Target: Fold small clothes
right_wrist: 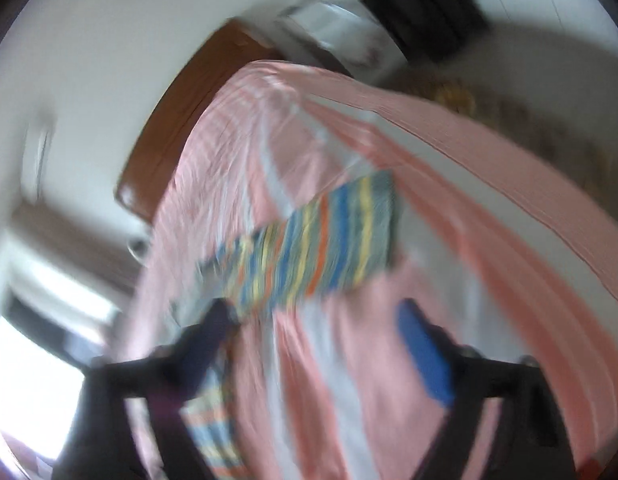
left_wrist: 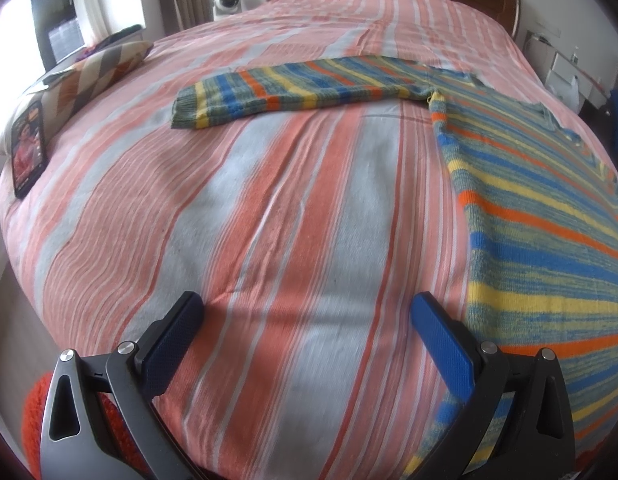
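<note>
Just right of left gripper [left_wrist: 305,328]: sweater [left_wrist: 549,240]

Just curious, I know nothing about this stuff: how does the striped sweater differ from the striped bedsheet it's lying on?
The sweater has narrow stripes of blue, yellow, orange and grey-green; the bedsheet has broad pink, coral and pale grey bands. The sweater is a knit, the bedsheet a flatter weave. The sweater covers part of the bed; the bedsheet spans it. Both lie spread flat.
</note>
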Tool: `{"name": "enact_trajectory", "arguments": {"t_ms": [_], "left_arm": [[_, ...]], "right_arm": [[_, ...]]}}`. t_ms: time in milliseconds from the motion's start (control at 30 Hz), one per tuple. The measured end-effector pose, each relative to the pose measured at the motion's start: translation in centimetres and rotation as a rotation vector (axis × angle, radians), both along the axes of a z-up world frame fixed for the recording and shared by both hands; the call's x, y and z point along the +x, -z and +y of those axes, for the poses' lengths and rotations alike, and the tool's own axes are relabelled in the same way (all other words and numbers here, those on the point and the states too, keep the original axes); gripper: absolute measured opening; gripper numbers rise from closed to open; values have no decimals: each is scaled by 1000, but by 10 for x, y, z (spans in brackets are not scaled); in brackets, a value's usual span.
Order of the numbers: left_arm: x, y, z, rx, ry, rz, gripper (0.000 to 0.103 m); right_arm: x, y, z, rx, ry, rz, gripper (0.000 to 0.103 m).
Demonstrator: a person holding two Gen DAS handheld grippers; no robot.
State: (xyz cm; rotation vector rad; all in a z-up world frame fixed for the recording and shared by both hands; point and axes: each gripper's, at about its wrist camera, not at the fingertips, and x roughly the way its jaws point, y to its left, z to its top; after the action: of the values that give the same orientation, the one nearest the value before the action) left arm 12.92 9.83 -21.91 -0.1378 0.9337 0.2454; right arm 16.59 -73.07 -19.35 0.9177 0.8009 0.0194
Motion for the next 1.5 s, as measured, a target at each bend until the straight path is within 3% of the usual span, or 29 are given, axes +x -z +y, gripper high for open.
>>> {"name": "enact_trajectory", "arguments": {"t_ms": [167,333,433,567,600,700,833,1000,1200,1267,1333,1367,1433,1500], "left_arm": [[0,1,-1,0,1,-1,103],[0,1,-2,5,-3,-2,103],[1,0,0,7,-7,-3,103],[1,1,-1,10,-10,-6,103],[1,1,-1,10,-9,-6,103],[2,1,-1,9,-8,-6,103],[2,1,0,9,-7,-6,103],[2,2,-1,8,1,-9,103],[2,2,-1,10,7,-12,103],[2,3,-1,9,7,-12,103],[2,2,-1,10,7,-13,103],[1,2,-2,11,7,-14,103],[2,2,-1,11,7,-14,103],[2,2,-1,11,7,-13,103]], "right_arm": [[40,28,-26,64,26,110,60],[63,40,-34,94,49,124,58],[72,45,-34,98,35,122,47],[87,50,-27,69,-17,148,5],[88,48,-24,44,-24,157,3],[98,15,-2,-107,-54,107,3],[119,-44,55,-170,-152,-19,3],[162,-100,178,-230,-383,-123,3],[191,-87,323,-301,-603,-131,3],[201,-60,359,-245,-682,-88,7],[210,-36,380,-148,-749,-29,33],[212,-21,385,-39,-784,-9,54],[210,-9,382,126,-804,-23,60],[207,-10,369,177,-788,-57,60]]}}
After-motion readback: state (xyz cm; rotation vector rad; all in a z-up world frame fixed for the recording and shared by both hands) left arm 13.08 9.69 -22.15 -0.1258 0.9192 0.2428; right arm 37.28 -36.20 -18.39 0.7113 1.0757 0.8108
